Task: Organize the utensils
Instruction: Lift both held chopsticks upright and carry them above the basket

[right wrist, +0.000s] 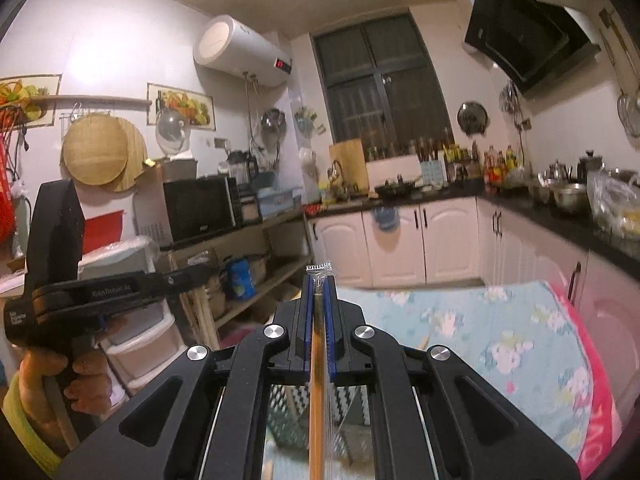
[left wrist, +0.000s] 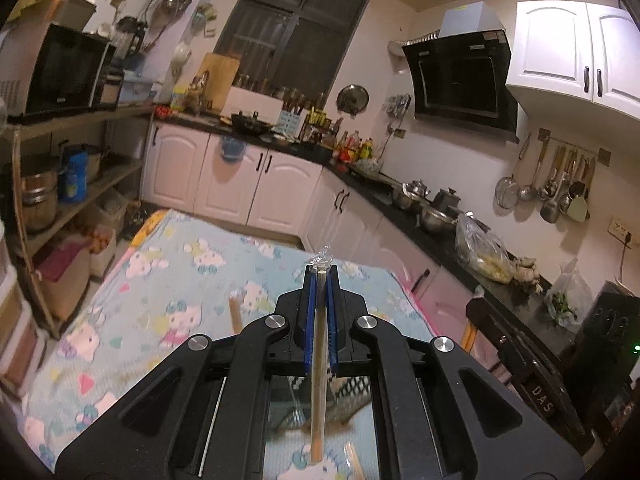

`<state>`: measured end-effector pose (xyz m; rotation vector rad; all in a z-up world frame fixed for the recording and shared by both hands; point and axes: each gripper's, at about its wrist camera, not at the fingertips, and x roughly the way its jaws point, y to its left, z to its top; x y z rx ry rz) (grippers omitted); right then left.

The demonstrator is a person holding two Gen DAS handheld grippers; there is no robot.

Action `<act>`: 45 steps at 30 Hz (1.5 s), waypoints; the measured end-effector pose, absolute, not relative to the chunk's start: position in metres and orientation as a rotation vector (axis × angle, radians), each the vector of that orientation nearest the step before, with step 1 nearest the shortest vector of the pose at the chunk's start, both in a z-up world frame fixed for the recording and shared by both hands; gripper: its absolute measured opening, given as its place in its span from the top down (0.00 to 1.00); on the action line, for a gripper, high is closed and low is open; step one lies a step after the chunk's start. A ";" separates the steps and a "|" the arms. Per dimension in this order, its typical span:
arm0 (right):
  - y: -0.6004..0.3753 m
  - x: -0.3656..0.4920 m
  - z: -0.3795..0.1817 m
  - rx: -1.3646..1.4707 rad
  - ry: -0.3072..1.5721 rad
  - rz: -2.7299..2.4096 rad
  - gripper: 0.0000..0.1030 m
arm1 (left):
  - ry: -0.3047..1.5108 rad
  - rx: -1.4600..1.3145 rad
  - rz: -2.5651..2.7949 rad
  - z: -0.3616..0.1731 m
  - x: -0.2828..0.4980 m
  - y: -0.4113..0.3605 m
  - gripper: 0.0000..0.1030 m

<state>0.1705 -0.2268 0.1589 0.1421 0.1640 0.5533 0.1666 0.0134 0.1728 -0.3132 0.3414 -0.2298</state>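
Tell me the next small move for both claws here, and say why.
Probably lower both claws toward the dark mesh basket seen below them. The left claw is shut on a plastic-wrapped chopstick pair, and the right claw is shut on another wrapped pair. Both are lifted above the cartoon-print cloth, so neither looks ready to release yet.

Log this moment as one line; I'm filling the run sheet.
left tool: shut on wrapped chopsticks | right tool: shut on wrapped chopstick pair | both raised above tablecloth | black basket below
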 end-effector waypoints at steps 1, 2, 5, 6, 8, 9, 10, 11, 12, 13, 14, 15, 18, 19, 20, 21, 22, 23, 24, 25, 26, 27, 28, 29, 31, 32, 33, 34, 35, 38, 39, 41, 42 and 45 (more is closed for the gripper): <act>-0.226 0.175 0.162 0.139 0.148 0.545 0.95 | 0.335 -0.312 -0.226 0.174 0.169 0.013 0.99; -0.226 0.179 0.164 0.136 0.136 0.537 0.95 | 0.326 -0.309 -0.222 0.176 0.173 0.011 0.99; -0.226 0.192 0.170 0.137 0.103 0.525 0.95 | 0.302 -0.295 -0.208 0.182 0.181 0.003 0.99; -0.226 0.195 0.172 0.138 0.096 0.520 0.95 | 0.294 -0.290 -0.202 0.184 0.184 0.000 0.99; -0.227 0.205 0.176 0.145 0.079 0.505 0.95 | 0.283 -0.281 -0.195 0.186 0.188 -0.004 0.99; -0.228 0.208 0.178 0.148 0.073 0.499 0.95 | 0.276 -0.274 -0.190 0.186 0.191 -0.007 0.99; -0.229 0.212 0.180 0.152 0.063 0.498 0.95 | 0.269 -0.270 -0.185 0.186 0.192 -0.007 0.99; -0.229 0.216 0.182 0.153 0.050 0.491 0.95 | 0.261 -0.262 -0.179 0.186 0.193 -0.009 0.99; -0.229 0.218 0.184 0.151 0.041 0.484 0.95 | 0.257 -0.258 -0.177 0.186 0.195 -0.011 0.99; -0.229 0.221 0.186 0.146 0.031 0.478 0.95 | 0.252 -0.253 -0.174 0.185 0.197 -0.013 0.99; -0.229 0.223 0.186 0.144 0.025 0.475 0.95 | 0.248 -0.249 -0.170 0.184 0.199 -0.015 0.99; -0.229 0.227 0.187 0.143 0.017 0.469 0.95 | 0.246 -0.247 -0.167 0.184 0.201 -0.016 0.99; -0.228 0.236 0.185 0.140 0.006 0.457 0.95 | 0.231 -0.233 -0.153 0.179 0.207 -0.019 0.99; -0.228 0.239 0.184 0.139 0.006 0.453 0.95 | 0.230 -0.233 -0.150 0.178 0.208 -0.020 0.99; -0.227 0.242 0.182 0.140 0.006 0.451 0.95 | 0.234 -0.234 -0.151 0.175 0.210 -0.020 0.99; -0.227 0.244 0.180 0.141 0.004 0.447 0.95 | 0.237 -0.235 -0.153 0.173 0.213 -0.021 0.99; -0.227 0.247 0.178 0.142 0.003 0.444 0.95 | 0.242 -0.238 -0.153 0.169 0.215 -0.021 0.99; -0.227 0.250 0.175 0.145 0.004 0.445 0.95 | 0.244 -0.239 -0.153 0.166 0.216 -0.021 0.99; -0.227 0.252 0.172 0.146 0.006 0.439 0.95 | 0.244 -0.242 -0.152 0.162 0.218 -0.020 0.99; -0.227 0.252 0.172 0.145 0.007 0.433 0.95 | 0.242 -0.248 -0.155 0.159 0.218 -0.020 0.99; -0.226 0.255 0.169 0.144 0.008 0.435 0.95 | 0.239 -0.254 -0.161 0.156 0.218 -0.019 0.99; -0.224 0.257 0.166 0.141 0.008 0.432 0.95 | 0.235 -0.252 -0.164 0.153 0.218 -0.019 0.99; -0.222 0.257 0.162 0.134 0.006 0.422 0.95 | 0.229 -0.249 -0.160 0.151 0.217 -0.019 0.99; -0.222 0.258 0.158 0.125 0.003 0.416 0.95 | 0.226 -0.249 -0.157 0.149 0.217 -0.019 0.99; -0.220 0.260 0.149 0.117 0.003 0.406 0.95 | 0.227 -0.260 -0.157 0.142 0.218 -0.019 0.99; -0.219 0.260 0.146 0.115 0.006 0.401 0.95 | 0.230 -0.267 -0.155 0.138 0.218 -0.018 0.99; -0.218 0.261 0.141 0.113 0.008 0.400 0.95 | 0.233 -0.271 -0.153 0.135 0.219 -0.018 0.99; -0.218 0.261 0.137 0.110 0.009 0.398 0.95 | 0.235 -0.277 -0.150 0.131 0.219 -0.016 0.99; -0.218 0.260 0.132 0.106 0.012 0.394 0.95 | 0.238 -0.283 -0.151 0.128 0.219 -0.015 0.99; -0.218 0.258 0.121 0.106 0.023 0.392 0.95 | 0.247 -0.291 -0.148 0.119 0.220 -0.013 0.99; -0.220 0.257 0.116 0.108 0.029 0.389 0.94 | 0.250 -0.294 -0.148 0.116 0.220 -0.012 0.99; -0.221 0.255 0.110 0.111 0.041 0.384 0.94 | 0.255 -0.298 -0.150 0.112 0.219 -0.011 0.99; -0.222 0.253 0.108 0.111 0.048 0.384 0.94 | 0.257 -0.297 -0.152 0.111 0.219 -0.011 0.99; -0.224 0.246 0.102 0.110 0.065 0.386 0.94 | 0.266 -0.296 -0.155 0.107 0.218 -0.010 0.99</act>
